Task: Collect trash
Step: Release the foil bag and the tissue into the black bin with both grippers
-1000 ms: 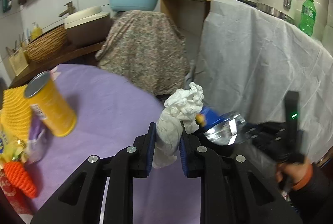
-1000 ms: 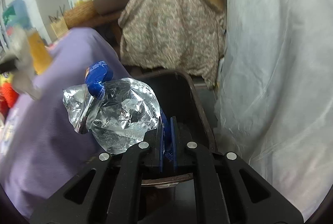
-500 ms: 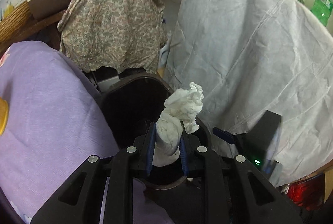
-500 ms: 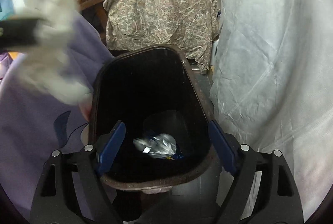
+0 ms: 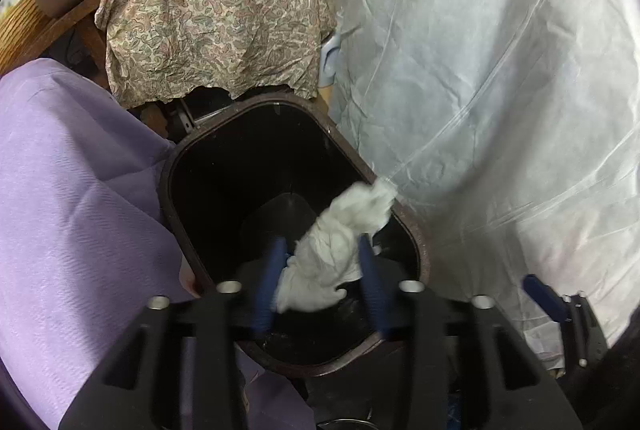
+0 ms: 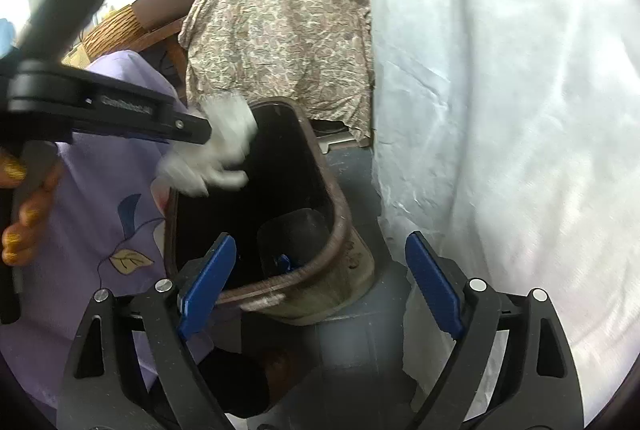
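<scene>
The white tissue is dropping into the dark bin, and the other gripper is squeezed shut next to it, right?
Not quite. The right gripper isn't shut: the right wrist view shows its blue fingers spread wide apart with nothing between them. The rest holds: the crumpled white tissue is over the dark bin, loose between the left gripper fingers.

Left wrist camera close above the dark bin (image 5: 416, 242), facing steeply down into its mouth, right wrist camera a little further back, lower and beside the bin (image 6: 340, 230), both sharing the bin, paisley cloth (image 5: 216, 6), white sheet (image 6: 500, 90)
</scene>
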{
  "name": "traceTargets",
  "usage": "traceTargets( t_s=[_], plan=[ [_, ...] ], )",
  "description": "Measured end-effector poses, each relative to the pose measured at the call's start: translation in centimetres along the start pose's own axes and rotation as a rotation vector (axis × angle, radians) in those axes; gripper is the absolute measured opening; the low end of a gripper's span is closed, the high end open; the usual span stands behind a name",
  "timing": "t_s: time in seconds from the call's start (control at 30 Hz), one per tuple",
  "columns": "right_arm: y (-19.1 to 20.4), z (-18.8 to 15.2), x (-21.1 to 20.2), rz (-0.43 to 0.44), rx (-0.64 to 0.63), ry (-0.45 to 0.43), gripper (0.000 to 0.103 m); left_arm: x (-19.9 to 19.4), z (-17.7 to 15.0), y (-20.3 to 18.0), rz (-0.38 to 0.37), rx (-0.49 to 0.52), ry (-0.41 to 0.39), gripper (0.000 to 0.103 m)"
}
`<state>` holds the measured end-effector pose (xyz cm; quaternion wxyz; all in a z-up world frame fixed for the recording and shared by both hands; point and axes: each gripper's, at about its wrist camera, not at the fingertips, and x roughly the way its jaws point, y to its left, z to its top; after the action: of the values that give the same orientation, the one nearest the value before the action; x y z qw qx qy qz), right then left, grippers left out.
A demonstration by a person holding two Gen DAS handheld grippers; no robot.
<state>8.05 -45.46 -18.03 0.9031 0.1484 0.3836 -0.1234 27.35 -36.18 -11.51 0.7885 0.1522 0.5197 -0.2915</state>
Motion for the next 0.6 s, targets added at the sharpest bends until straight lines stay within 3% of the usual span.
traceTargets(
  t_s=[0.03, 0.13, 0.43, 0.6],
  plan=[
    [-0.2, -0.1, -0.2, -0.004, 0.003, -0.001, 0.086, 0.1, -0.1, -0.1, 0.013, 0.005, -0.002, 0.064],
    [-0.7, -0.4, -0.4, -0.015, 0.008, -0.002, 0.087, -0.5, -0.4, -0.4, 0.029, 0.017, -0.038, 0.078],
    [0.3, 0.1, -0.7, 0.029, 0.013, -0.012, 0.087, -5.3, -2.2, 0.7, 0.048, 0.007, -0.156, 0.087],
    [1.9, 0.7, -1.8, 0.068, -0.023, -0.041, 0.087, -9.3, -4.2, 3.1, 0.072, -0.032, -0.242, 0.089]
  ],
)
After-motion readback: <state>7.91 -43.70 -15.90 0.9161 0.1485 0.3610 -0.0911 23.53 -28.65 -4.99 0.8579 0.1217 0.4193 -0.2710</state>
